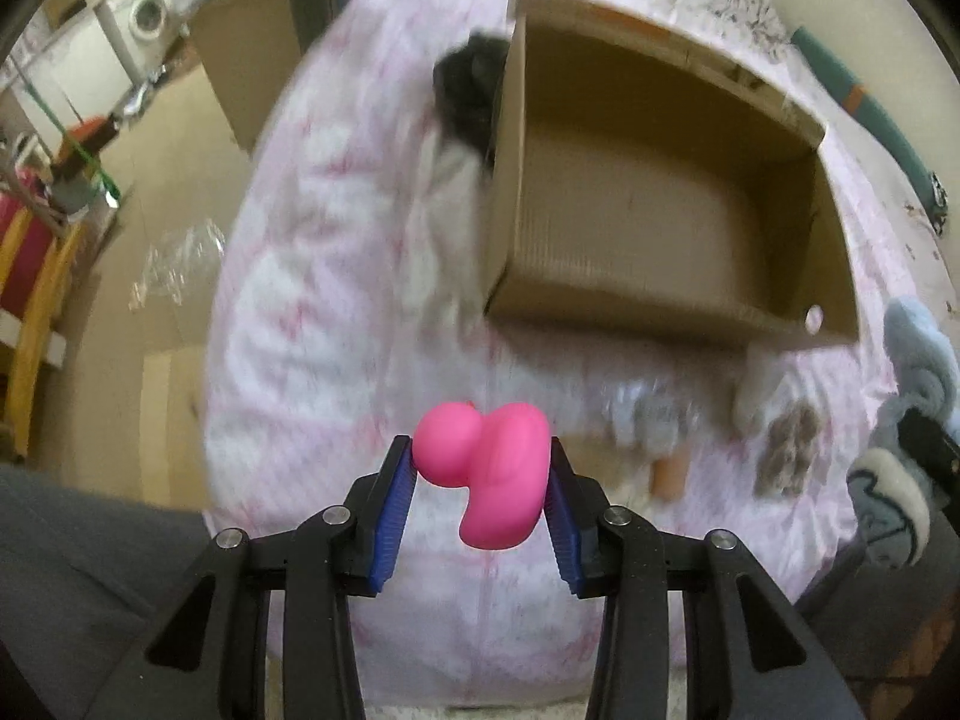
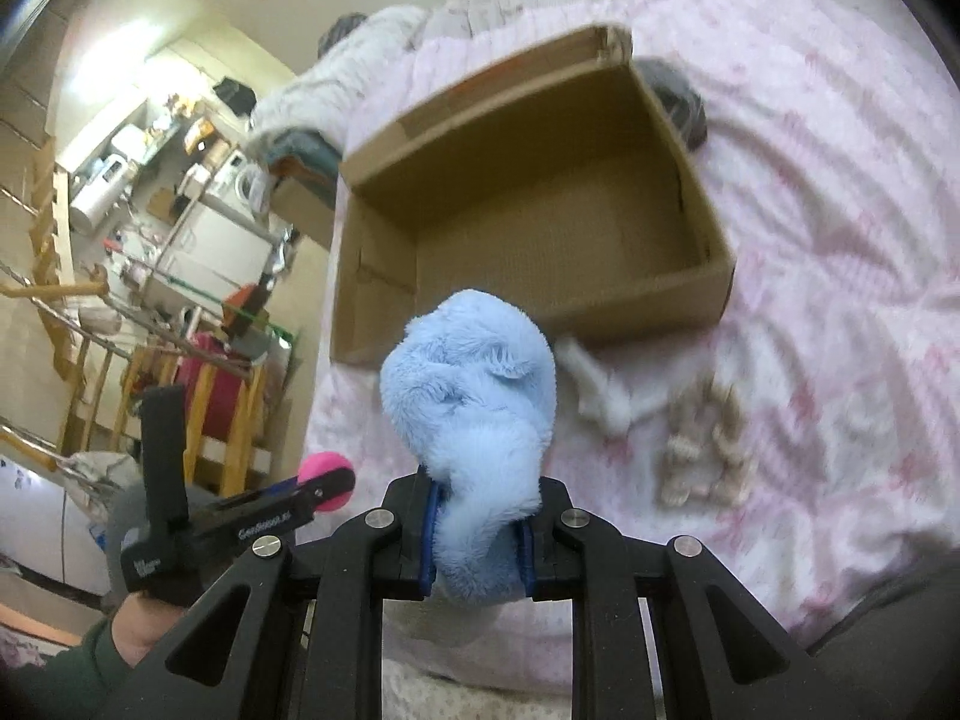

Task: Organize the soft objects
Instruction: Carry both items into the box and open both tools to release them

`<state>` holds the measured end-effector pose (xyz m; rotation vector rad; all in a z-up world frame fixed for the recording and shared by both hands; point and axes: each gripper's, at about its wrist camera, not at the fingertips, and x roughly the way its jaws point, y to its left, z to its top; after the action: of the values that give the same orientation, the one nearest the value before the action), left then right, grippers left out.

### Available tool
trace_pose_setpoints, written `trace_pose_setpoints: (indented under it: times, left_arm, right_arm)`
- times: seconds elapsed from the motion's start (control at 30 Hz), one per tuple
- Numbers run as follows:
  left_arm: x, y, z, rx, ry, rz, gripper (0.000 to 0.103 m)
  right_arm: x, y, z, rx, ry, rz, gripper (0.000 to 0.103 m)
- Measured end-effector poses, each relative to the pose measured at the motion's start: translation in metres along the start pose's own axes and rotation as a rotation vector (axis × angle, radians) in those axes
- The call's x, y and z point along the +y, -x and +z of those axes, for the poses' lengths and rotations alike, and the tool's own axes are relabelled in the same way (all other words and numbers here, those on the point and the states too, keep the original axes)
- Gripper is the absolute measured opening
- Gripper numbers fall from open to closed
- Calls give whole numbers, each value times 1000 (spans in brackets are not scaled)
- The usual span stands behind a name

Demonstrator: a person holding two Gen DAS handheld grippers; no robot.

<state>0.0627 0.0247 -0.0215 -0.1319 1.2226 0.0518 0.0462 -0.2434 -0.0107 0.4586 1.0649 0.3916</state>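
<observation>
On my left wrist camera, my left gripper (image 1: 480, 468) has its jaws closed partway on a pink rubber duck (image 1: 489, 474), the blue pads (image 1: 399, 516) pressing it from both sides, held up over the pink-patterned bedspread (image 1: 312, 276). The open cardboard box (image 1: 660, 312) sits on the bed beyond the duck, with nothing visible inside it. A black-and-white plush (image 1: 462, 138) leans against the box's left outer wall, a small brown plush (image 1: 789, 450) lies near the box's front right corner, and a grey-and-white plush (image 1: 654, 420) lies just in front of the box, all badly blurred. On my right wrist camera, my right gripper (image 2: 477, 516) has its jaws clamped on a light blue furry plush (image 2: 474, 396), which bulges up out of them and hangs in front of the box's (image 2: 540, 306) near wall. A white plush (image 2: 600, 390) lies against the box's front right, with a beige knitted toy (image 2: 708, 450) beside it, and a grey plush (image 2: 678, 102) sits behind the box's far right corner. The left gripper (image 2: 333, 480) shows left of the box, with the duck (image 2: 324, 471) at its tip.
</observation>
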Motion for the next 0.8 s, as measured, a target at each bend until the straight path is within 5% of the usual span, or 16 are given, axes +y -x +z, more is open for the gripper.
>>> trace_pose_setpoints:
  times: [0.43,0.8]
  left_arm:
    - [-36,18,105,-193,-101,30,38]
    - [-71,-28,111,-255,-187,41,38]
  right_arm:
    - [-9,8,98,-173,28,15,22]
    - [-26,-51,106,-174,58,-72,22]
